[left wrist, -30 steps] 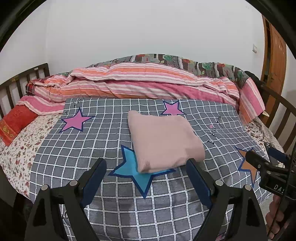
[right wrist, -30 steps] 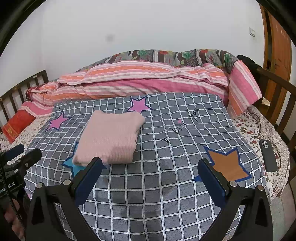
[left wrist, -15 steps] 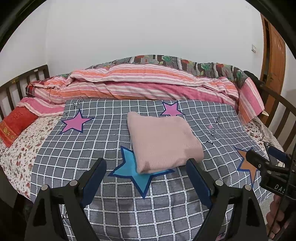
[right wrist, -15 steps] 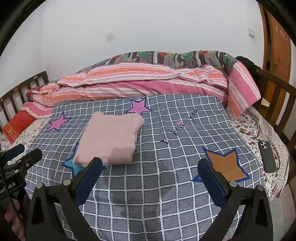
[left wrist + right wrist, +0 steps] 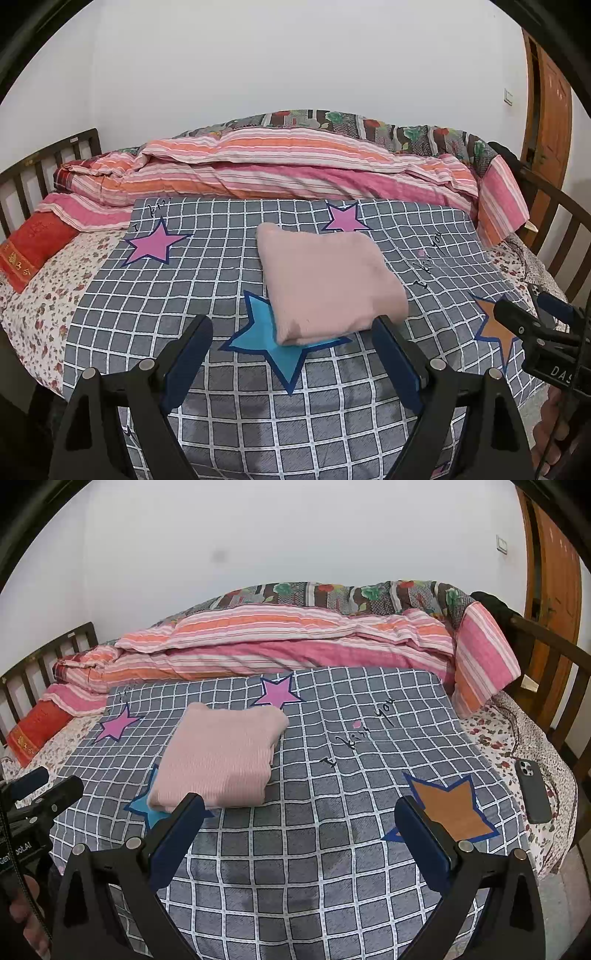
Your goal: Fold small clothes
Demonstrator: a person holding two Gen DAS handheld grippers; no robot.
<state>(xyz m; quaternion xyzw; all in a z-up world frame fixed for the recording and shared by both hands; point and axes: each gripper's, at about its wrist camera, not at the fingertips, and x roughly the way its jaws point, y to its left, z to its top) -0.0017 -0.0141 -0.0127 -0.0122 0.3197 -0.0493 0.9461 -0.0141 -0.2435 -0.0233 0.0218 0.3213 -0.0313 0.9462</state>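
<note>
- The left gripper (image 5: 291, 328) stands with its jaws spread wide and nothing between the blue pads; it hovers above the near part of the grey checked blanket (image 5: 229, 288), touching no cloth.
- Just ahead of the left gripper, slightly toward its right finger, lies the folded pink garment (image 5: 325, 284), a neat rectangular bundle resting flat on the blanket; its near corner covers part of a blue star (image 5: 266, 332) printed on the blanket.
- The right gripper (image 5: 299, 812) is likewise wide apart and empty, held over the blanket's near edge.
- From the right gripper, the folded pink garment (image 5: 221, 760) sits ahead and to the left, just beyond the tip of its left finger, apart from both pads.
- Ahead of the right gripper's right finger is an orange star (image 5: 447, 808) on the blanket; farther ahead run black handwritten letters and a pink star (image 5: 277, 694).
- Far to the right of the right gripper, a dark phone (image 5: 533, 790) lies face down on the floral sheet (image 5: 495, 738).
- Beyond the garment, across the far side of the bed, a pink and orange striped quilt (image 5: 280, 166) is piled up, with a patchwork floral cover behind it against the white wall.
- Far left of the left gripper, a red cushion (image 5: 33, 247) rests by the dark wooden bed rail (image 5: 44, 162).
- At the far right stands a wooden door (image 5: 554, 583).
</note>
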